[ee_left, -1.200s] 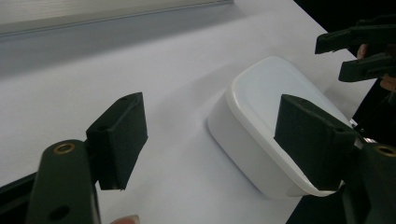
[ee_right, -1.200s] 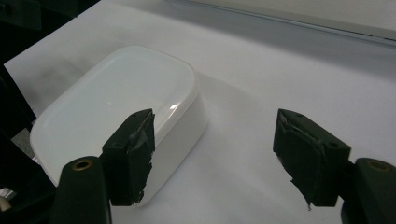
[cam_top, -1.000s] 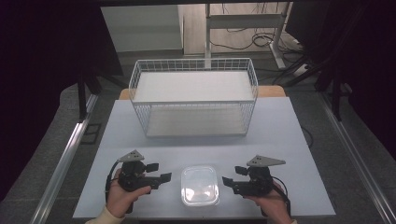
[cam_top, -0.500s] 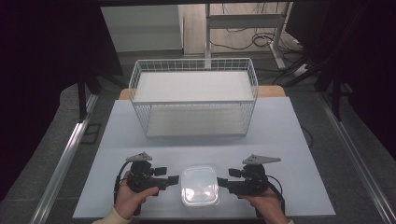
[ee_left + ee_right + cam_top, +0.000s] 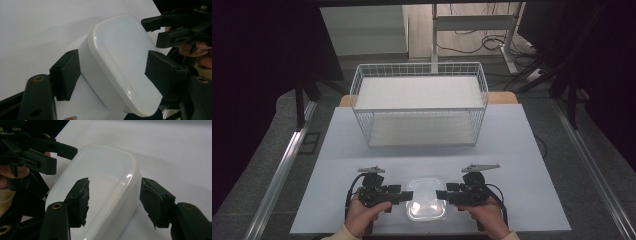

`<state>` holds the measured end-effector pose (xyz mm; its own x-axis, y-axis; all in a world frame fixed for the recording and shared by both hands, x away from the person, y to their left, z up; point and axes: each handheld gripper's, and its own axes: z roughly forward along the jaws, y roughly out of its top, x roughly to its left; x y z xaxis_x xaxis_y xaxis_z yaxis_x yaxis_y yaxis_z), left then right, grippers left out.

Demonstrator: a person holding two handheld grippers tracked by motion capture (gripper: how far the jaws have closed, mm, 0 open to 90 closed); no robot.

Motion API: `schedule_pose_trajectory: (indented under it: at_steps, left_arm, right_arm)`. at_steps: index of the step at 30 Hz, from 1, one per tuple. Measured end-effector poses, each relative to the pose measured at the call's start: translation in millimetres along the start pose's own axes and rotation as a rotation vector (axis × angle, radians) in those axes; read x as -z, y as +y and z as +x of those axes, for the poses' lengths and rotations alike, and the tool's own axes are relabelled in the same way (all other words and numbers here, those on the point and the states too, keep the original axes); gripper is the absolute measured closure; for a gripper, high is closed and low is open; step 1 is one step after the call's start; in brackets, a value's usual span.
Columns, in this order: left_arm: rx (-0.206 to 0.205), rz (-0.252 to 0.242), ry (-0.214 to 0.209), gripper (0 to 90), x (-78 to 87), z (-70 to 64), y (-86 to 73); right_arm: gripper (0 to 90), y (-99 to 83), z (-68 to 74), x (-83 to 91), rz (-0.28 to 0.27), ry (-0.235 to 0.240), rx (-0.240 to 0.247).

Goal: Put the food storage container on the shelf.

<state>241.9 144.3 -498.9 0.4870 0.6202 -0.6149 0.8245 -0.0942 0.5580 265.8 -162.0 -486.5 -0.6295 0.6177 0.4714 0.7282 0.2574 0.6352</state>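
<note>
Sitting at the table's (image 5: 362,150) near edge, left to right: left gripper (image 5: 404,195) pointing inward, jaws gaping wide and straddling the container's end without touching – lidded translucent container (image 5: 426,200) lying flat between both tools – right gripper (image 5: 443,194) facing back, likewise spread wide around the opposite end

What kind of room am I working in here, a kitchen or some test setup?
Probably a lab or test workspace, not a kitchen: a plain grey table holds just a white wire basket and a lidded plastic container. Loose cables lie on the floor behind, around a metal desk frame.
</note>
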Motion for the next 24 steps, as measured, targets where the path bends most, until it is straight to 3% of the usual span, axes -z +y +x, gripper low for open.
schedule_pose_trajectory:
  at_steps: [9,12,13,20,24]
  left_arm:
    - [0.055,0.034,-0.037,33.8,-7.5,5.0,-4.1]
    - [0.068,0.052,-0.062,39.1,-9.7,5.1,-6.0]
    - [0.066,0.059,-0.050,41.3,-10.1,4.0,-6.6]
    - [0.068,0.033,-0.038,54.8,-4.9,2.1,-7.5]
    - [0.066,0.014,-0.046,60.3,-0.6,1.4,-8.1]
  right_arm:
    - [43.9,-5.8,0.7,-2.0,0.016,0.001,-0.020]
    - [52.2,-7.6,0.4,-2.4,0.017,0.011,-0.027]
    - [53.7,-8.2,0.2,-2.3,0.018,0.019,-0.037]
    - [63.4,-12.5,-5.1,3.2,-0.007,0.059,-0.133]
    - [66.9,-13.8,-4.6,6.6,-0.021,0.070,-0.155]
